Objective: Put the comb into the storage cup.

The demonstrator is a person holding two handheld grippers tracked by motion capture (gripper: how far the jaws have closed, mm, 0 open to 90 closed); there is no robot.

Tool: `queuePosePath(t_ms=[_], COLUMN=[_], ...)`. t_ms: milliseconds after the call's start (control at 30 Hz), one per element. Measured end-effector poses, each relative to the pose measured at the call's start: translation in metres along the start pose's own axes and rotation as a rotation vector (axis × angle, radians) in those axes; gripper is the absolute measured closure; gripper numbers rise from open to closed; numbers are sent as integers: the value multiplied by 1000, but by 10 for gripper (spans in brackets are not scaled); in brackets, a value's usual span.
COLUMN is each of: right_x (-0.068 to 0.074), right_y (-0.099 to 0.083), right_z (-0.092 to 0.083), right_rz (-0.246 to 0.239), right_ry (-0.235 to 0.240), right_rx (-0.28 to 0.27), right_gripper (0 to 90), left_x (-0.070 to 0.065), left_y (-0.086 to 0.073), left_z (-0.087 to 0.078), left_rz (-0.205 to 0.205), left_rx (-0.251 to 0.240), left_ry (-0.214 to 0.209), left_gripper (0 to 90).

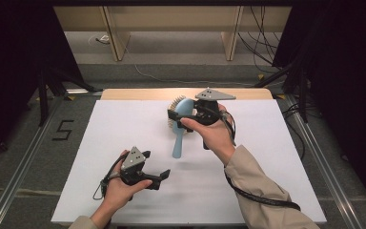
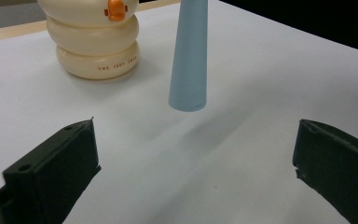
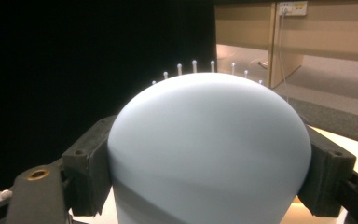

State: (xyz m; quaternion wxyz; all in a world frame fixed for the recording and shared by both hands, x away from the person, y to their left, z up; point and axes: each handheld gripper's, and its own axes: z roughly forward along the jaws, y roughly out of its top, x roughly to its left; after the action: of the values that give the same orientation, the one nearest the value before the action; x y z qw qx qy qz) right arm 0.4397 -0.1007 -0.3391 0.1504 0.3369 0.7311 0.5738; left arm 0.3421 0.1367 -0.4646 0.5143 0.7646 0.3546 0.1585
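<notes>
A light blue hairbrush (image 1: 178, 142) hangs above the white table with its handle (image 2: 189, 56) pointing down. My right gripper (image 1: 184, 111) is shut on its rounded head (image 3: 209, 140), one jaw on each side, and white bristle tips show past the far edge. My left gripper (image 1: 156, 165) is at the near left, low over the table. Its jaws (image 2: 196, 140) stand wide open with nothing between them and point toward the handle's tip. A cream stacked-ring toy (image 2: 95, 42) with an orange beak stands on the table just behind the brush (image 1: 171, 123).
A white sheet (image 1: 267, 157) covers the table, and a wooden strip (image 1: 124, 94) shows along its back edge. Metal rails run along both sides on the floor, with wooden shelving and loose cables behind. A "5" (image 1: 63, 130) is marked on the floor at left.
</notes>
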Motion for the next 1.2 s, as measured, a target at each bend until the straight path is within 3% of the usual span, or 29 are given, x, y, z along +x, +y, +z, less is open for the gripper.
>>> queuePosePath(t_ms=[433, 800, 1200], right_x=[-10, -14, -18], right_y=[4, 6, 10], right_z=[-7, -10, -13], right_rz=[-13, -14, -17], right_ry=[-33, -59, -81], right_rx=[-46, -70, -103], right_gripper=[203, 203, 203], left_x=[1, 4, 6], left_y=[-5, -5, -5], left_z=[2, 0, -1], left_rz=[1, 12, 19], left_rx=[-19, -37, -46], left_ry=[2, 36, 44], left_gripper=[0, 0, 0])
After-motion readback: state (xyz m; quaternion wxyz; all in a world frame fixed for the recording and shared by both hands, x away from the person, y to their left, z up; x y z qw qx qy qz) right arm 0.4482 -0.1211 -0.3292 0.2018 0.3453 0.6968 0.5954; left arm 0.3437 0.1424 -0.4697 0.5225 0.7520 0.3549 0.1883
